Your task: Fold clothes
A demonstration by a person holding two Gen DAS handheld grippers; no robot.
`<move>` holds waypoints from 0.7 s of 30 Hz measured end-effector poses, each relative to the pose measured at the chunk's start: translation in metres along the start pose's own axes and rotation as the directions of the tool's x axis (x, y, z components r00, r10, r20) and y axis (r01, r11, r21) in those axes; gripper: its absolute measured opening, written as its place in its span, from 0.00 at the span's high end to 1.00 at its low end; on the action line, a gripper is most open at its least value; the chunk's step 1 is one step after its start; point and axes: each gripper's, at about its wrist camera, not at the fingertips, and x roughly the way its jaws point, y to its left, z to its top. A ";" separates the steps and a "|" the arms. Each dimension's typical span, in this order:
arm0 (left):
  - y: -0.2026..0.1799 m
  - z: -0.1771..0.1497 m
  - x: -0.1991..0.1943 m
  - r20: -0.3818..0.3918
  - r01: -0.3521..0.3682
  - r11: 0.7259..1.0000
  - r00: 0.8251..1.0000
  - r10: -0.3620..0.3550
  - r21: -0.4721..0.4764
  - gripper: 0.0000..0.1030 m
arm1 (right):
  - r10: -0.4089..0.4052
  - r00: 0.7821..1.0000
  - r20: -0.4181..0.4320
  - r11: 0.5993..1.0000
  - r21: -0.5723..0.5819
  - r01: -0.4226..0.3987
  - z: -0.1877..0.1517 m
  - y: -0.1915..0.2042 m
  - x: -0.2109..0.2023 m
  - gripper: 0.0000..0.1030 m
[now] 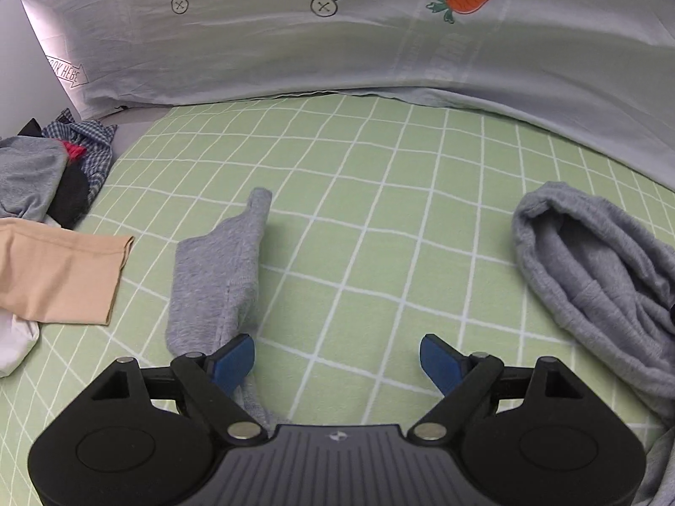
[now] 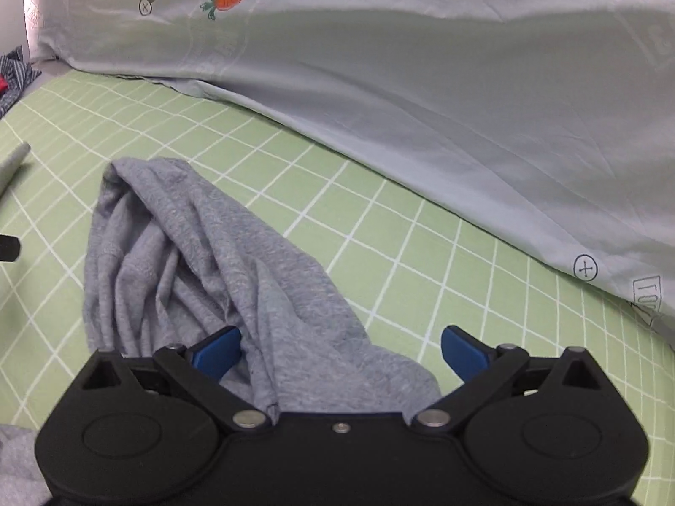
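A grey garment lies crumpled on the green checked sheet [image 1: 379, 219]. In the left wrist view one narrow grey part [image 1: 219, 278] runs up beside the left blue pad [image 1: 234, 362], and a bunched grey part [image 1: 590, 274] lies at the right. My left gripper [image 1: 336, 362] is open wide over bare sheet, with nothing between its fingers. In the right wrist view the bunched grey cloth [image 2: 202, 261] reaches back between the fingers of my right gripper [image 2: 341, 354]. That gripper is open wide, and its pads [image 2: 464, 354] do not press the cloth.
A pale quilt with a carrot print [image 1: 470, 0] rises along the far side of the sheet [image 2: 422, 253]. At the left lie a beige garment [image 1: 59, 270] and a pile of checked and grey clothes [image 1: 55, 177], with something white [image 1: 12, 341] below them.
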 end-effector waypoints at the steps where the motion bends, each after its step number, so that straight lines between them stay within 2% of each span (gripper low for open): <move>1: 0.005 -0.004 0.001 0.004 -0.015 1.000 1.000 0.015 0.009 0.14 | -0.020 1.000 0.001 1.000 0.009 0.020 0.006 -0.009 0.005 0.02; 4: 0.018 -0.010 0.002 0.016 -0.015 1.000 1.000 0.015 0.010 0.12 | -0.106 0.994 0.017 0.993 0.053 0.105 0.026 -0.044 0.018 0.03; 7: 0.024 -0.011 0.004 0.017 -0.011 1.000 1.000 0.012 -0.007 0.09 | -0.242 0.969 0.045 0.965 0.115 0.236 0.051 -0.089 0.024 0.03; 9: 0.026 -0.010 0.004 0.017 -0.015 1.000 1.000 0.015 -0.018 0.09 | -0.365 0.928 0.068 0.919 0.184 0.348 0.061 -0.122 0.017 0.03; 13: 0.027 -0.010 0.005 0.016 -0.045 0.999 0.999 0.045 -0.025 0.09 | -0.540 0.838 0.081 0.801 0.357 0.481 0.046 -0.171 -0.006 0.03; 15: 0.030 -0.010 0.002 0.018 -0.067 0.997 0.998 0.068 -0.026 0.10 | -0.621 0.782 0.047 0.732 0.390 0.558 0.027 -0.180 -0.010 0.03; 16: 0.031 -0.011 0.001 0.019 -0.079 0.997 0.997 0.079 -0.027 0.10 | -0.633 0.774 0.008 0.716 0.385 0.582 0.016 -0.183 -0.008 0.02; 17: 0.033 -0.011 0.000 0.020 -0.090 0.996 0.996 0.091 -0.028 0.10 | -0.610 0.791 -0.046 0.724 0.373 0.580 0.006 -0.187 -0.003 0.02; 18: 0.035 -0.011 -0.001 0.014 -0.107 0.994 0.994 0.107 -0.036 0.10 | -0.569 0.817 -0.092 0.743 0.368 0.559 -0.005 -0.189 0.002 0.03; 21: 0.044 -0.010 -0.004 -0.015 -0.162 0.984 0.987 0.161 -0.071 0.10 | -0.506 0.852 -0.131 0.763 0.392 0.514 -0.040 -0.178 -0.004 0.03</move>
